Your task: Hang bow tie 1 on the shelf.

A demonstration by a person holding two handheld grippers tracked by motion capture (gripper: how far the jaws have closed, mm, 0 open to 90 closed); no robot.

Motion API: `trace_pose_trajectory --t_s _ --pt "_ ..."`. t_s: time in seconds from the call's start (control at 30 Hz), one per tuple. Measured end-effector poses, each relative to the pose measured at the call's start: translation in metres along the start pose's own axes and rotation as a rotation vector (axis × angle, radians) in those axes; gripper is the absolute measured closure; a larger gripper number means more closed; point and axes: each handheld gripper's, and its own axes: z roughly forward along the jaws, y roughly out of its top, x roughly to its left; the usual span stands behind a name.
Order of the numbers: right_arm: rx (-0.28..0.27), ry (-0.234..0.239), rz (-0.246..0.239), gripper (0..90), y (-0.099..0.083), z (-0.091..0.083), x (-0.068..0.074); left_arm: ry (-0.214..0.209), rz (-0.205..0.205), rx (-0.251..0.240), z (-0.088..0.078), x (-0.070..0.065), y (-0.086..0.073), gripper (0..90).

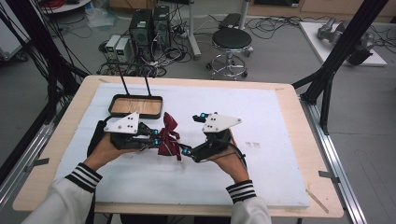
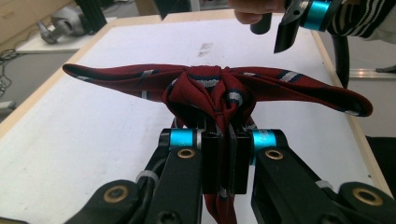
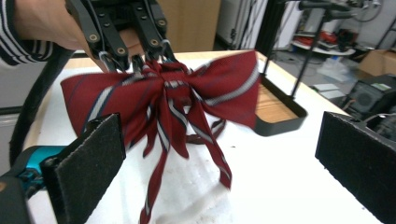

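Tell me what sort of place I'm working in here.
Probably a robotics lab: computer towers and tangled cables on the floor, a stool, and a black frame around the table.

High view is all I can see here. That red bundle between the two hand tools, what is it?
Observer: A striped red bow tie, wings spread, tails hanging.
Operator: Who is holding it?
Observer: The left gripper, shut on the knot.
Operator: And the other tool?
Observer: The right gripper is wide open, its pads clear of the cloth.
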Motion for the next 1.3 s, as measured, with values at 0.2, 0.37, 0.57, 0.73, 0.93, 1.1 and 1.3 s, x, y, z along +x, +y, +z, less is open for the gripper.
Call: trace_pose_trajectory --t_s 0.2,0.37,0.57,0.73,0.93,1.1,1.3 --pt "-0.040 -0.064 0.034 0.6 -0.008 -0.020 -0.004 0.046 -0.008 -0.019 -0.012 0.003 -0.001 86.4" --pt "-0.056 -0.118 0.066 0.6 -0.024 -0.043 -0.005 0.097 -0.012 -0.040 -0.027 0.006 -0.002 86.3" --pt "-0.074 -0.196 0.100 0.6 -0.041 -0.068 -0.005 0.160 -0.024 -0.079 -0.046 0.010 -0.001 86.2" --pt "-0.107 -0.266 0.105 0.6 -0.054 -0.090 -0.001 0.211 -0.030 -0.103 -0.064 0.012 0.002 86.2" --pt "-0.183 -0.374 0.161 0.6 -0.076 -0.119 0.001 0.295 -0.038 -0.134 -0.085 0.019 0.007 86.2" --pt "-0.214 -0.438 0.201 0.6 -0.094 -0.132 0.002 0.357 -0.041 -0.144 -0.099 0.024 0.010 86.2" --pt "-0.207 -0.474 0.216 0.6 -0.112 -0.137 0.003 0.432 -0.051 -0.142 -0.117 0.032 0.016 86.3"
